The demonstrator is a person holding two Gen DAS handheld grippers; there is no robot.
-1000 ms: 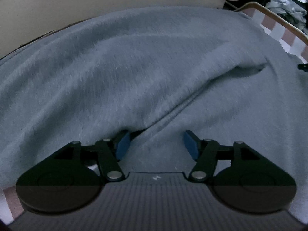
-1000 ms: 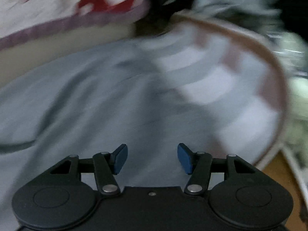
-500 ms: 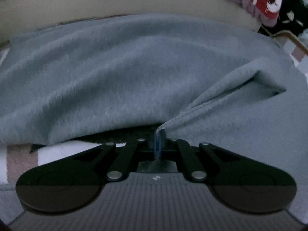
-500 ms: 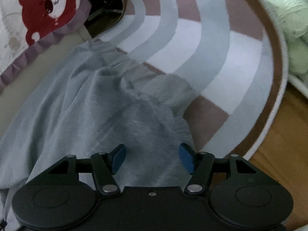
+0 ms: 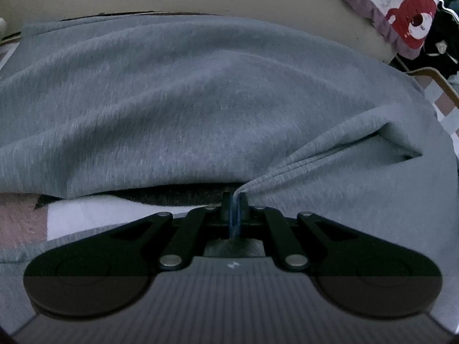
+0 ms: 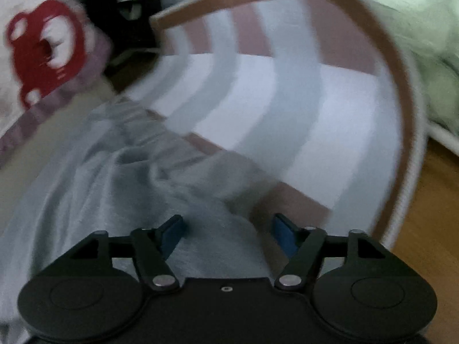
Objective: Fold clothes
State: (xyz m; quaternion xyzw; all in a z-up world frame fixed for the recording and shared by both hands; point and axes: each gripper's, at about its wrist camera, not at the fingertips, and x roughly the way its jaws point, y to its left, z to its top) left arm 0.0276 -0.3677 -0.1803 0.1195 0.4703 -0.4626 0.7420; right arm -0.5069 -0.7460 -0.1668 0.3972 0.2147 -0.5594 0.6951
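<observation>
surface: striped rug [image 6: 301, 109] with brown border, on wooden floor [image 6: 430, 200] | on rug: grey garment [image 5: 200, 100], spread and creased, covers near part

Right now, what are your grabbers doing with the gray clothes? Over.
Left gripper shut on gray garment, pinching its folded edge. Right gripper open, above the garment's other end, gripping nothing. Garment on striped rug. Nothing blocking.

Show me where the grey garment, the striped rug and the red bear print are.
grey garment [image 5: 200, 109], left wrist view, broad top fold.
striped rug [image 6: 338, 109], right wrist view, white stripe.
red bear print [image 5: 413, 14], left wrist view, bear's face.
</observation>
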